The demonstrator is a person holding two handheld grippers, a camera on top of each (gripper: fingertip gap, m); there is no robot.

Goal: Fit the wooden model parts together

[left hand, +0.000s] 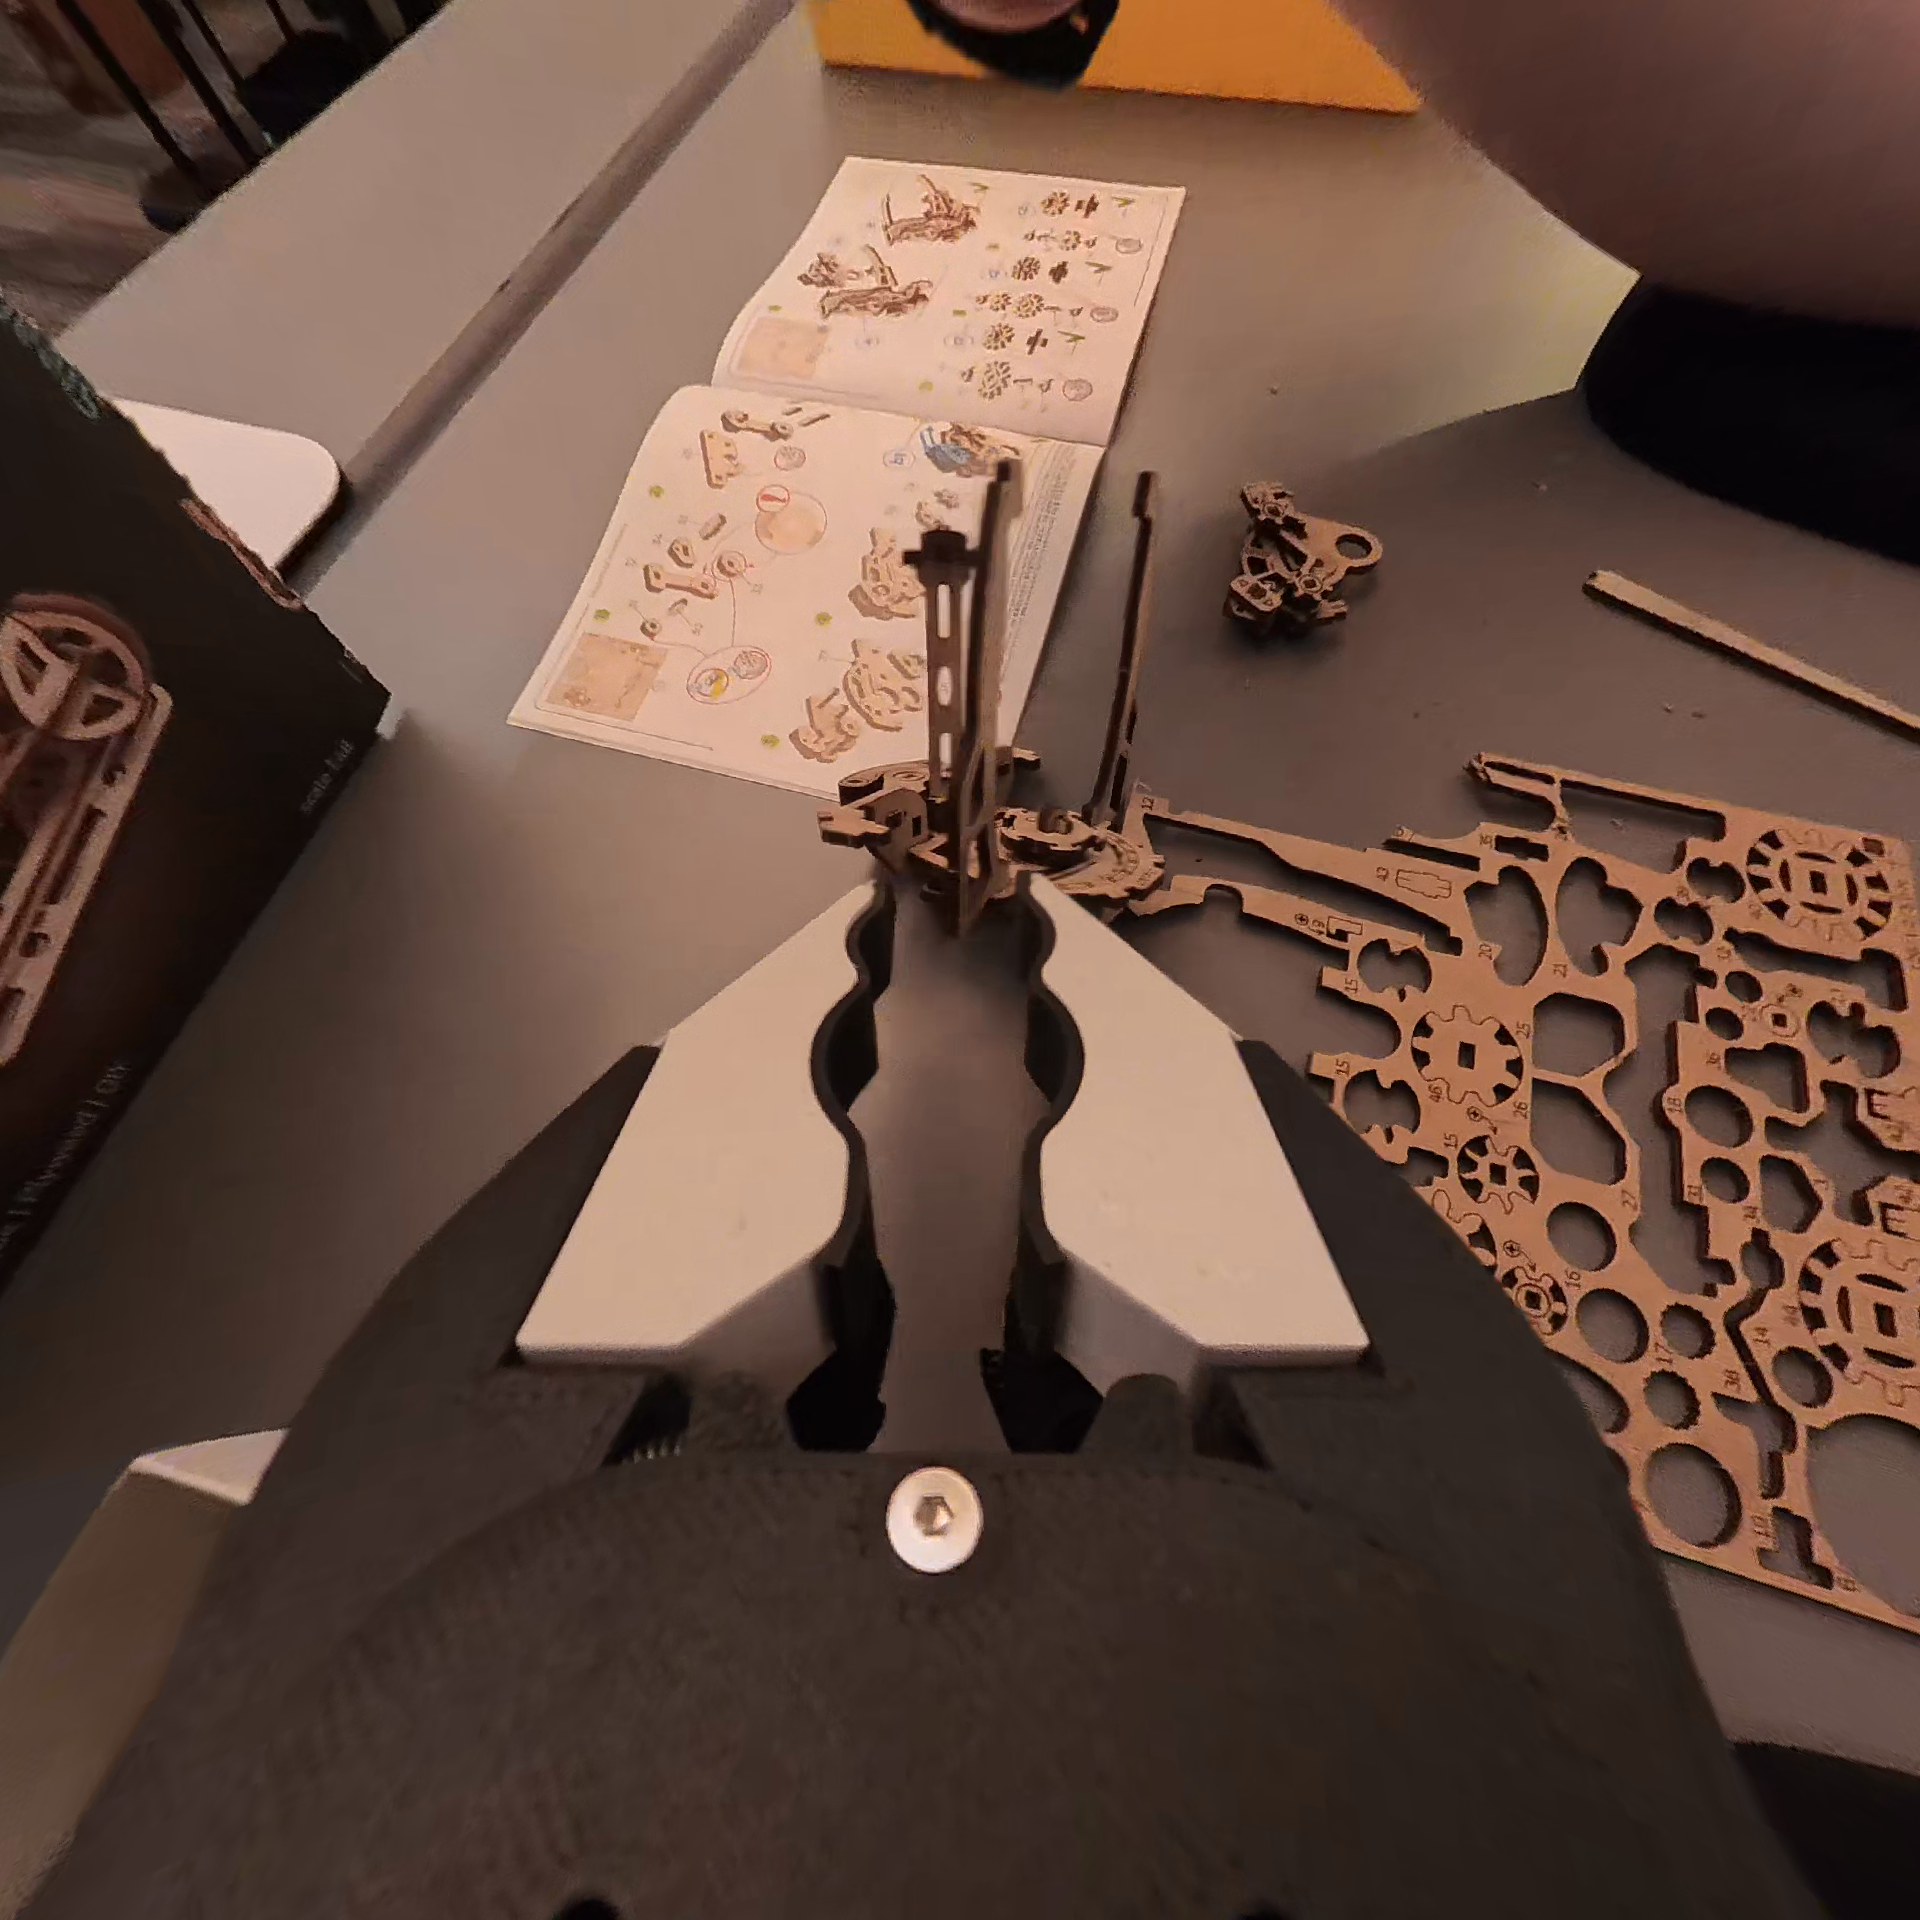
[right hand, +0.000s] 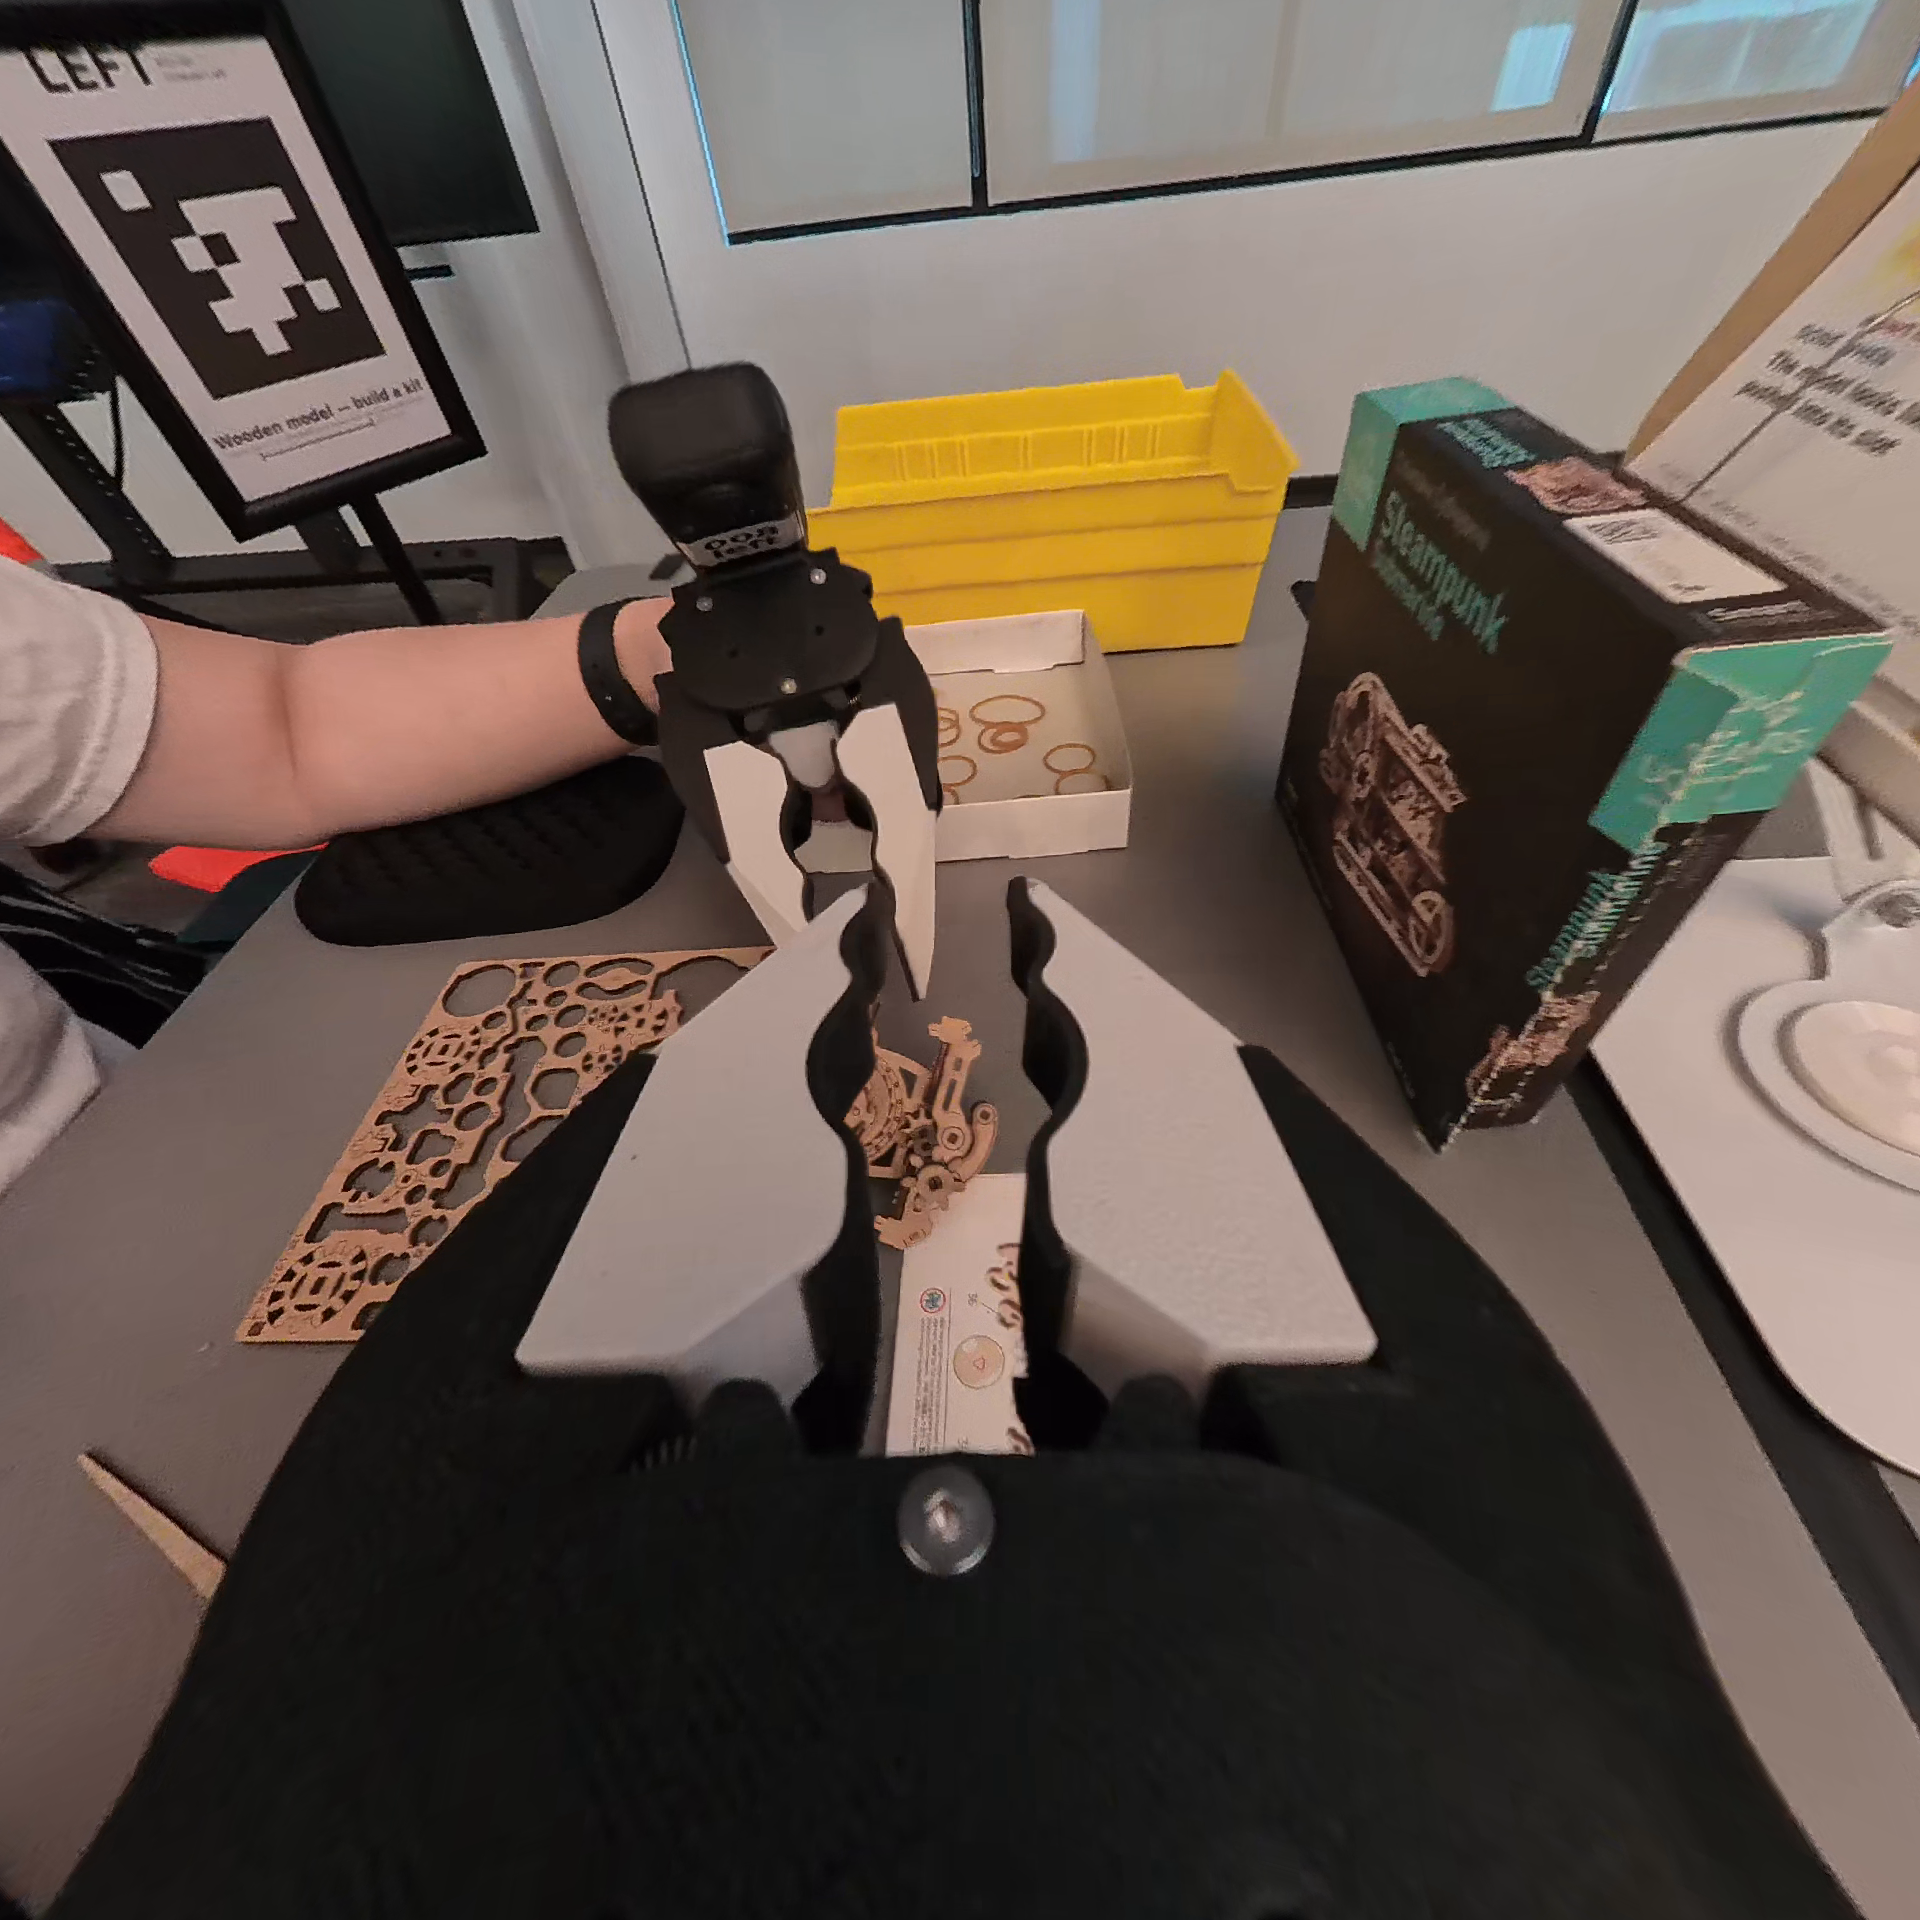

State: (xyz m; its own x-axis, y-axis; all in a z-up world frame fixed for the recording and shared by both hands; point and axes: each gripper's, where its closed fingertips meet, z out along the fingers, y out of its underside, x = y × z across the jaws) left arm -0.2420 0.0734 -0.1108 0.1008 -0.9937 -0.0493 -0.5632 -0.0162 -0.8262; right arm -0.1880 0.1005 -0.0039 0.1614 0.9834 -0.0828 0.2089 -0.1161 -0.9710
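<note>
A partly built wooden assembly point(left hand: 935, 831) sits on the grey table point(left hand: 468, 883), with two thin struts standing up from its geared base. My left gripper point(left hand: 961, 888) points down at it, jaws a narrow gap apart. One upright plate stands in that gap and touches neither tip. The left gripper's white fingers point(right hand: 753, 831) show in the right wrist view, just behind the assembly point(right hand: 925, 1122). My right gripper point(right hand: 938, 894) hovers over the assembly on the near side, narrowly open and empty. A punched-out wooden part sheet point(left hand: 1558, 1091) lies beside the assembly, and it also shows in the right wrist view point(right hand: 468, 1122).
An open instruction booklet point(left hand: 883, 499), a small wooden subassembly point(left hand: 1294, 556) and a loose wooden strip point(left hand: 1745, 655) lie on the table. The dark kit box point(right hand: 1507, 779) stands at one side. A yellow bin point(right hand: 1049, 520), a white tray of rubber rings point(right hand: 1029, 810) and a black pad point(right hand: 488, 873) sit behind. One gripper's finger ends stand about 12 cm off the other's. It is some 15 cm from my left tips to the small wooden subassembly point(left hand: 1294, 556).
</note>
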